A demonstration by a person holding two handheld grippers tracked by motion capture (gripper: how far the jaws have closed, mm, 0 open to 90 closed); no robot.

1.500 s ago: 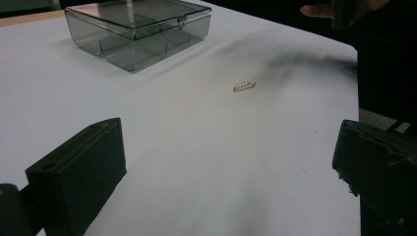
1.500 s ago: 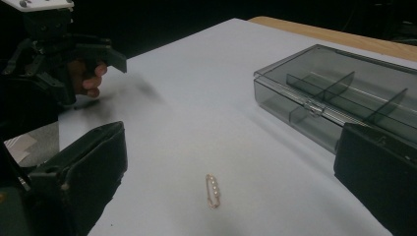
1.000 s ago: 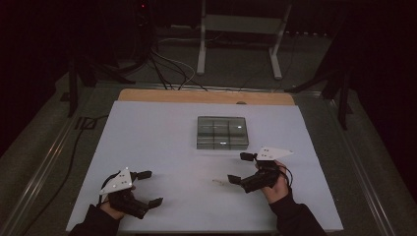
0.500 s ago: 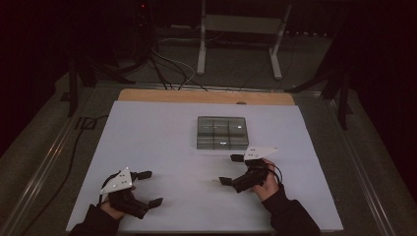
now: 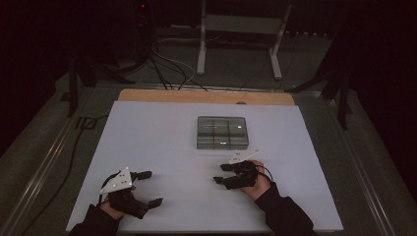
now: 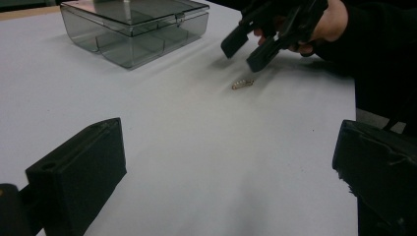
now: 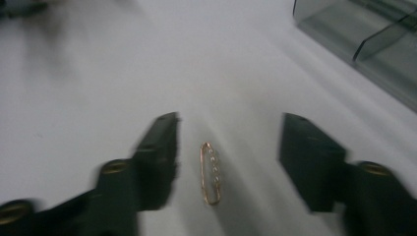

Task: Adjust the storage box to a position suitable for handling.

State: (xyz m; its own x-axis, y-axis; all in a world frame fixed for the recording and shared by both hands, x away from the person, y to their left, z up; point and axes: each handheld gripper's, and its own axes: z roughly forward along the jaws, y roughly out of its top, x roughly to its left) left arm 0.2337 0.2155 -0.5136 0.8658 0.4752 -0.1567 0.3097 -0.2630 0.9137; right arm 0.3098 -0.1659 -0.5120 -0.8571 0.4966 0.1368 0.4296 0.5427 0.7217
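Right gripper view caught the right gripper with its jaws about half open, having just been closing around a small gold clip that lay flat on the white table, touched by neither pad. Since a second earlier the hand had dropped from beside the clear box toward the clip, suggesting a pickup was under way. The left gripper rested wide open and empty, well apart.

clip: coppery gold, pale beads, perhaps pearl
box: smoky clear grey
table: white
grippers' jaws: black
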